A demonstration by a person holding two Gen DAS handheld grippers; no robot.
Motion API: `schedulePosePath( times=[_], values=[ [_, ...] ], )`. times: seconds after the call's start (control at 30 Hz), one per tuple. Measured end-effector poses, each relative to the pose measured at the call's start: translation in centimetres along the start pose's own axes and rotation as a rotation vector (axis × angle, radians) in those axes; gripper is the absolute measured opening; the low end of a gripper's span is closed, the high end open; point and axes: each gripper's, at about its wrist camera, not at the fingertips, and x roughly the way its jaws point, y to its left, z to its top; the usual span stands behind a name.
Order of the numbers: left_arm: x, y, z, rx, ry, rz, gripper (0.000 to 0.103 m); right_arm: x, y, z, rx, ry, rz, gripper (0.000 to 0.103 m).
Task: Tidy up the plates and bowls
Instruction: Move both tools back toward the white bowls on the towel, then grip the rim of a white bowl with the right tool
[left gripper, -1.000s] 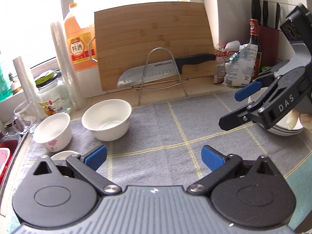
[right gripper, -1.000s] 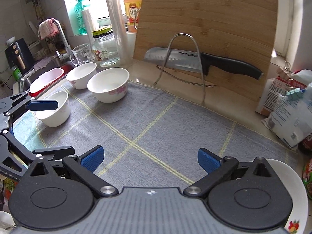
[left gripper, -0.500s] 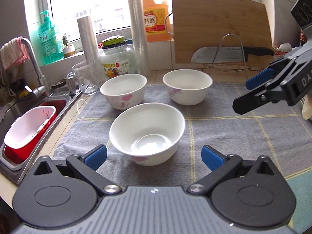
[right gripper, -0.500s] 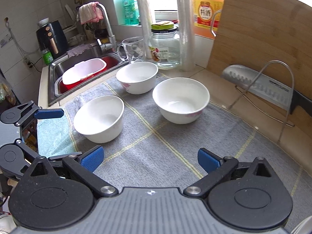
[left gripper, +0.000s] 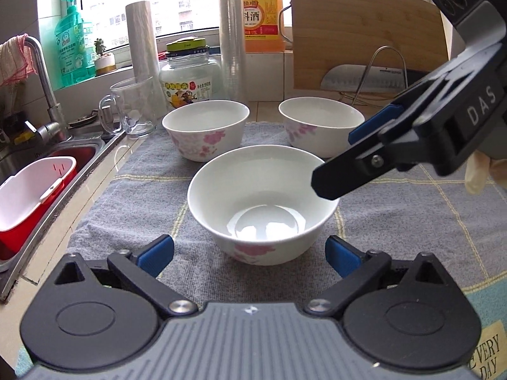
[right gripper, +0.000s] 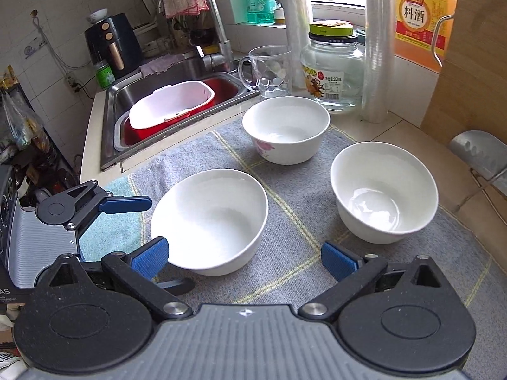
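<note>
Bowls, three in number, stand singly on the grey checked cloth (right gripper: 298, 285) that covers the bench; none is nested in another and neither gripper carries anything, so the organizing appears to be at its start, with all stacking left to do. No plates show in either view.

Left gripper (left gripper: 248, 251): fingers spread wide and empty, with the nearest bowl (left gripper: 263, 209) directly ahead of and between them, close to the tips but not touched.

Right gripper (right gripper: 244, 258): fingers likewise spread wide and empty. In its own view the nearest bowl (right gripper: 210, 221) lies just ahead, toward the left finger, whose blue pad (right gripper: 150, 258) overlaps the bowl's rim in the picture; contact cannot be confirmed. In the left wrist view one finger of the right gripper (left gripper: 358, 164) reaches over the far right rim of the same bowl.

Second bowl (right gripper: 286, 128), with pink flower print, sits farther ahead of the right fingers, beside the glass mug (right gripper: 269, 71) and jar (right gripper: 332, 72). Third bowl (right gripper: 383, 191) sits ahead and to their right, apart from the others.

Judgement: both grippers converge on the nearest bowl, the likely first piece to lift; two bowls then remain.
</note>
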Motion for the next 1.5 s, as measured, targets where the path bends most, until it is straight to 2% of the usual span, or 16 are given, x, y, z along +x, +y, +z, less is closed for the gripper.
schedulePosePath(
  times=[0.17, 0.23, 0.43, 0.5, 0.7, 0.93, 1.27, 1.5],
  values=[
    [0.1, -0.1, 0.2, 0.022, -0.026, -0.025, 0.099, 1.6, 0.1, 0.8, -0.022, 0.01, 0.016, 0.103],
    [0.2, 0.1, 0.4, 0.021, -0.029, -0.037, 0.092, 2.1, 0.1, 1.2, -0.028, 0.012, 0.02, 0.103],
    [0.5, 0.3, 0.4, 0.029, -0.029, -0.061, 0.089, 3.4, 0.0, 1.9, -0.033, 0.024, 0.039, 0.103],
    [0.6, 0.3, 0.4, 0.033, -0.03, -0.066, 0.089, 3.6, 0.1, 2.1, -0.035, 0.026, 0.054, 0.102],
    [0.6, 0.5, 0.4, 0.034, -0.032, -0.076, 0.089, 4.2, 0.3, 2.6, -0.047, 0.046, 0.069, 0.09],
    [0.6, 0.5, 0.4, 0.036, -0.032, -0.076, 0.089, 4.6, 0.4, 2.7, -0.042, 0.057, 0.084, 0.085],
    [0.6, 0.0, 0.7, 0.069, -0.018, -0.066, 0.089, 4.4, 0.3, 2.7, -0.006, 0.061, 0.097, 0.083],
    [-0.4, -0.7, 0.8, 0.084, 0.0, -0.085, 0.089, 3.1, 0.5, 2.1, 0.012, 0.06, 0.099, 0.082]
  ],
)
